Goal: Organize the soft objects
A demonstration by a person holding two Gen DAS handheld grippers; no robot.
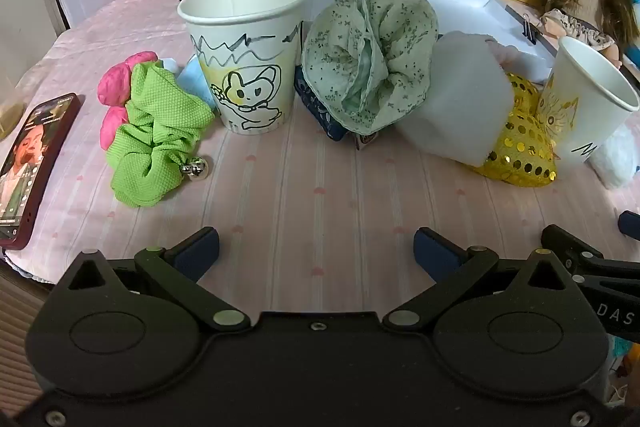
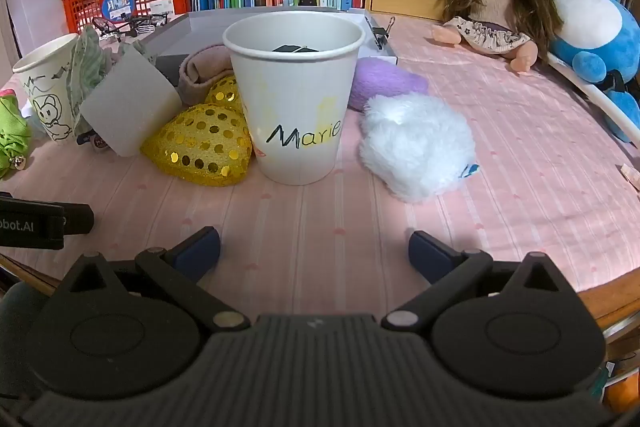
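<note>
Pretty much nothing sorted yet, as far as I can tell; both paper cups stand upright on the pink-clothed counter (image 2: 520,147) and all the soft stuff lies around them, not in them.

Left view: the cup with the fox drawing (image 1: 244,55) looks empty inside; a green scrunchie (image 1: 154,135) with a little bell lies just to its left, with a pink scrunchie (image 1: 116,91) behind it; a pale floral scrunchie (image 1: 372,55) leans against a white sponge block (image 1: 460,95), with something dark blue tucked underneath.

Right view: the "Marie" cup (image 2: 296,99) has something dark at the bottom, can't tell what; a yellow sequin heart (image 2: 204,147) touches its left side, a white fluffy ball (image 2: 416,147) sits just to its right, a purple fuzzy thing (image 2: 384,83) behind that.

Left tool (image 1: 316,247) and right tool (image 2: 314,247) are both spread wide and grasping nothing, hovering over bare cloth short of the pile; so I'd guess every pick is still left to do.
</note>
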